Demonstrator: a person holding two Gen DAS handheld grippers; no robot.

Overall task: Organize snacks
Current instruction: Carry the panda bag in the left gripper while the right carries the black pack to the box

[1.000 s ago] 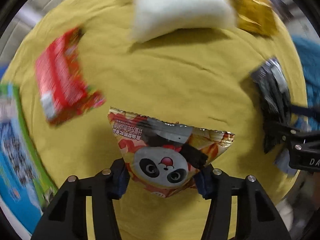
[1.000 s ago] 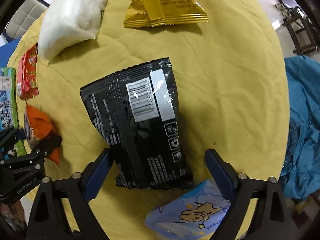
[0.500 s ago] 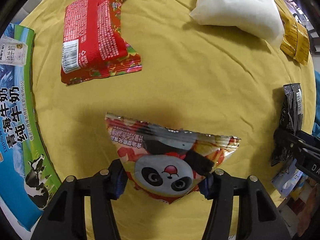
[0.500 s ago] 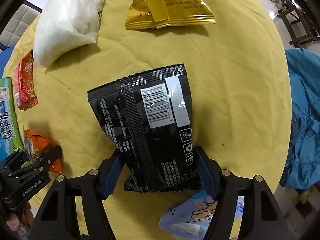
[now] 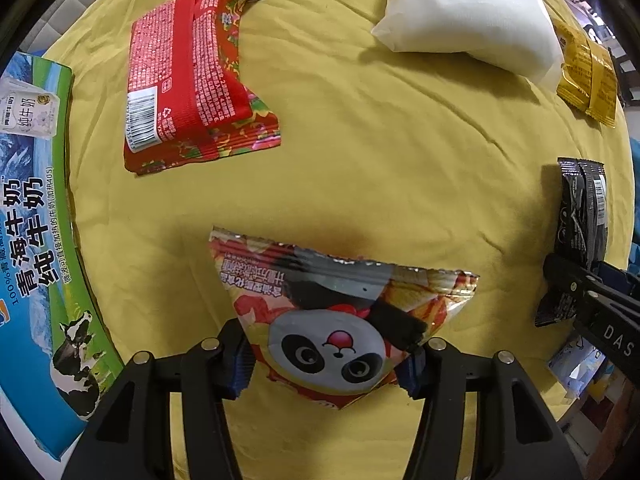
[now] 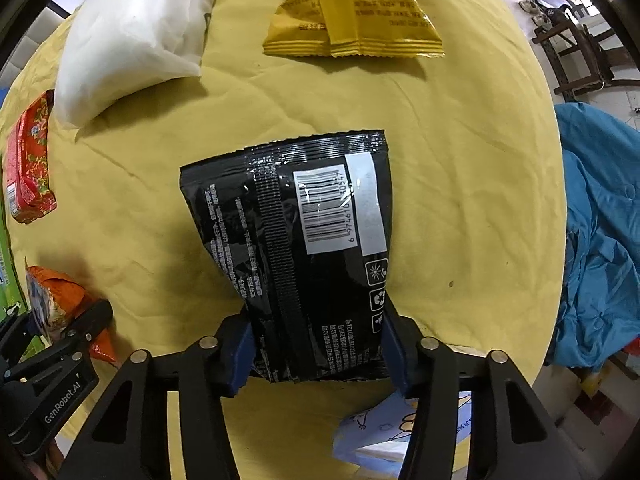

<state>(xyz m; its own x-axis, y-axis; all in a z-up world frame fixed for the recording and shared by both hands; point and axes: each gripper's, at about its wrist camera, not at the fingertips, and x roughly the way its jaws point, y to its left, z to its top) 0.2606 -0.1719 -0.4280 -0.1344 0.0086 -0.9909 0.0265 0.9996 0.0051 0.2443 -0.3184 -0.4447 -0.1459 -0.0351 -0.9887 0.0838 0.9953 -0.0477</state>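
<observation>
Over a yellow cloth (image 5: pixel 360 152), the left gripper (image 5: pixel 326 364) pinches a panda snack bag (image 5: pixel 340 312) by its lower end, while the right gripper (image 6: pixel 316 344) clamps a black packet (image 6: pixel 304 240) — barcode side up. A red pouch (image 5: pixel 192 76), white bag (image 6: pixel 132 36) and yellow packet (image 6: pixel 352 12) lie beyond — the last cut off at the frame's edge.

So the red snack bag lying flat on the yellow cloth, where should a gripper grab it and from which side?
Take the red snack bag by its flat crimped end seam nearest the left gripper, sliding in low along the yellow cloth. It lies flat, printed back up, so the puffy middle looks too wide, while the thin seam edge sticks out free.
</observation>
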